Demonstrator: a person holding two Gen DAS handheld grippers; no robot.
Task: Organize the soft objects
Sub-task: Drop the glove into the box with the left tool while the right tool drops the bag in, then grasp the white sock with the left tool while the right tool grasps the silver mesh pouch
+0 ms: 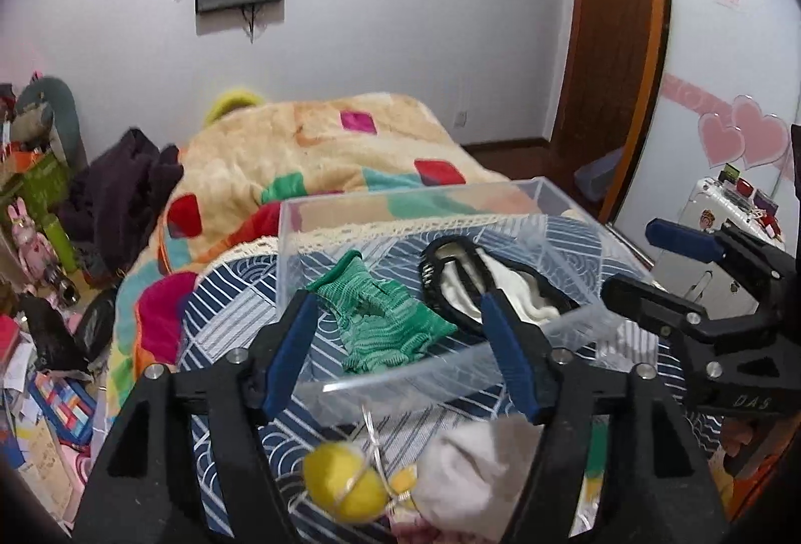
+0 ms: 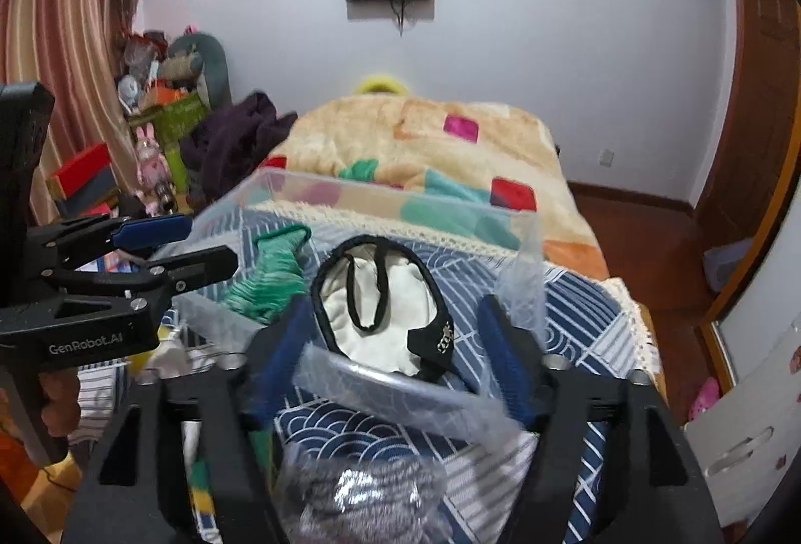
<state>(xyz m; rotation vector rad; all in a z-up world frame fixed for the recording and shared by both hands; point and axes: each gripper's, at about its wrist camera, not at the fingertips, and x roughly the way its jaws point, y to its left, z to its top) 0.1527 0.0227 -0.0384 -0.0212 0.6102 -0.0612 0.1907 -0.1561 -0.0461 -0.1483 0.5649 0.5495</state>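
A clear plastic box [image 1: 530,198] [image 2: 400,386] stands on a blue patterned cloth on the bed. Inside lie a green knitted sock [image 1: 385,323] [image 2: 273,273] and a black-and-white face mask [image 1: 505,281] [image 2: 380,308]. My left gripper [image 1: 400,308] is open above the box's near wall, over the sock, holding nothing; it also shows in the right wrist view [image 2: 200,243]. My right gripper [image 2: 390,313] is open over the mask, empty; it also shows in the left wrist view [image 1: 631,258]. In front of the box lie a yellow soft ball [image 1: 345,484], a white cloth [image 1: 475,474] and a grey knitted item [image 2: 360,494].
A patchwork blanket [image 1: 320,153] covers the bed behind the box. A dark garment [image 1: 120,188] lies at its left. Clutter and toys [image 1: 35,243] fill the floor at left. A wooden door [image 1: 616,43] stands at right, a white cabinet [image 1: 721,213] beside it.
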